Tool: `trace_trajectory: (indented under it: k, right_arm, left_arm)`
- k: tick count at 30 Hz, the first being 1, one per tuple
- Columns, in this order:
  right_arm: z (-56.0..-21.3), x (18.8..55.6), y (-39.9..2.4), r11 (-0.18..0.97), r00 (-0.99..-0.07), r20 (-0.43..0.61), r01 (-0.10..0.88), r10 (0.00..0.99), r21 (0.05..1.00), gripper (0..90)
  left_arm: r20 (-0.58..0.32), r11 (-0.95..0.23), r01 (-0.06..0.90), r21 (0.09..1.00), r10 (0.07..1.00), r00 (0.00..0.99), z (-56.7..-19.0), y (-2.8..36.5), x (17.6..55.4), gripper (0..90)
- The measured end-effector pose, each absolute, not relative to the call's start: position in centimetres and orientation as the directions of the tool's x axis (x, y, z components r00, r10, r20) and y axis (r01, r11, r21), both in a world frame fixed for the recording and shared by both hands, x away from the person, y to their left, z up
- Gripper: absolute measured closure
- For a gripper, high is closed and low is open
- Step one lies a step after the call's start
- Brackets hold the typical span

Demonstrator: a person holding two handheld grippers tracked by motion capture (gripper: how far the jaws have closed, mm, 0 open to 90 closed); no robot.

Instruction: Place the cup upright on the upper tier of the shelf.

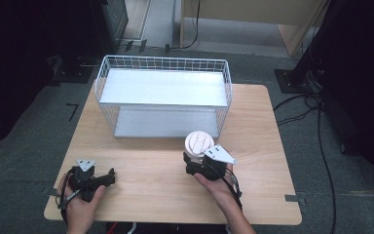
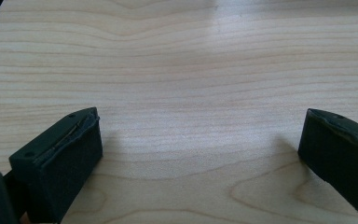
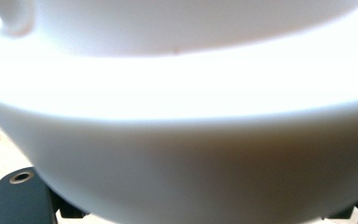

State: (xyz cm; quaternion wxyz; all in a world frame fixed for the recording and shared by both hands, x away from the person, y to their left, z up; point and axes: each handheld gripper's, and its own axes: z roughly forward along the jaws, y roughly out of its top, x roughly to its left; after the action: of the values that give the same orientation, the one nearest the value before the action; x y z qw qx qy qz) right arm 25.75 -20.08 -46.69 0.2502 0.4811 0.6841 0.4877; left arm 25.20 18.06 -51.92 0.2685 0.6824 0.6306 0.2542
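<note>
white round object blurred, hiding right gripper; left gripper spread wide

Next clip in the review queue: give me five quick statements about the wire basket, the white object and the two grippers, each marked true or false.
1. The left gripper has its jaws spread wide over bare table. True.
2. The white round object lies inside the wire basket. False: it is in front of the basket, at the right gripper.
3. The wire basket has two white shelves. True.
4. The left gripper grips a cup. False: nothing is between its jaws.
5. The right gripper view shows the white object very close up. True.
</note>
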Motion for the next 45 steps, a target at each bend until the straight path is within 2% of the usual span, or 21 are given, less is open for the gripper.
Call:
trace_trajectory:
  k: [10, 21, 41, 45]
  right_arm:
    - [-46.0, 26.0, -20.0, 0.039, -0.409, 0.142, 0.403, 0.901, 0.914, 15.2]
    - [-43.3, 26.3, -19.9, 0.025, -0.397, 0.12, 0.342, 0.91, 0.939, 15.2]
    - [-34.7, 27.7, -19.2, 0.034, -0.381, 0.028, 0.153, 0.924, 0.988, 15.2]
    - [-32.7, 27.9, -18.9, 0.026, -0.37, 0.008, 0.084, 0.929, 0.996, 15.2]
  left_arm:
    - [0.008, -0.06, 0.724, 0.687, 0.997, 0.075, -51.9, 18.0, 25.2, 0.0]
    - [0.008, -0.06, 0.724, 0.687, 0.997, 0.075, -51.9, 18.1, 25.2, 0.0]
    - [0.009, -0.061, 0.724, 0.687, 0.997, 0.075, -51.9, 18.1, 25.2, 0.0]
    - [0.009, -0.061, 0.724, 0.687, 0.997, 0.075, -51.9, 18.1, 25.2, 0.0]
